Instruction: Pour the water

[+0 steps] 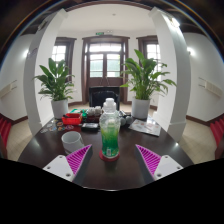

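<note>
Green-tinted clear plastic bottle with a white cap (110, 130) stands upright on the dark round desk (40, 150), at twelve o'clock just ahead of my tongs (113, 158), whose magenta pads are spread apart and gripping nothing. A small translucent cup (72, 141) waits at ten o'clock. I'd advance squarely, clamping mid-body so the smooth plastic won't slip.

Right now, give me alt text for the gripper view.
A clear bottle with green liquid stands on a dark table just ahead of the open gripper. A clear cup sits beside it; two plants flank a door behind.
</note>
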Demonstrator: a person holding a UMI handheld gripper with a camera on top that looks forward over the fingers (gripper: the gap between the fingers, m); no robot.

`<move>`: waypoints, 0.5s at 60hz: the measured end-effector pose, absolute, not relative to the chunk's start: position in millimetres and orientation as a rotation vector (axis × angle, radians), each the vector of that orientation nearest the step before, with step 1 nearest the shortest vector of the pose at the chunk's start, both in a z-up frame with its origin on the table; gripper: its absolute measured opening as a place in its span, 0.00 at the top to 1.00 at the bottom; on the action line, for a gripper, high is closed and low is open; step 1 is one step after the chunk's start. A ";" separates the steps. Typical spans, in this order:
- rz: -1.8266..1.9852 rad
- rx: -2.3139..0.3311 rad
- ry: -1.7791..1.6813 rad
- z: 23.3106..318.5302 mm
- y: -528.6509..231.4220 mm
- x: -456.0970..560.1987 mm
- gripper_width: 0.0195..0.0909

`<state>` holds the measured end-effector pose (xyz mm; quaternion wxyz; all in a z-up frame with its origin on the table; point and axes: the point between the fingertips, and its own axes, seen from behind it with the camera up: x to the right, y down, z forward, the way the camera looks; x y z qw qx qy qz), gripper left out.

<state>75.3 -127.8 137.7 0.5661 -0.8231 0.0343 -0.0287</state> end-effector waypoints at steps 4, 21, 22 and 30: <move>-0.109 -1.920 0.061 154.0 -139.5 71.2 0.06; -0.103 -1.861 0.042 199.6 -161.0 53.1 0.08; -0.099 -1.859 0.042 201.0 -161.7 51.8 0.07; -0.077 -1.840 0.043 212.6 -163.5 43.6 0.07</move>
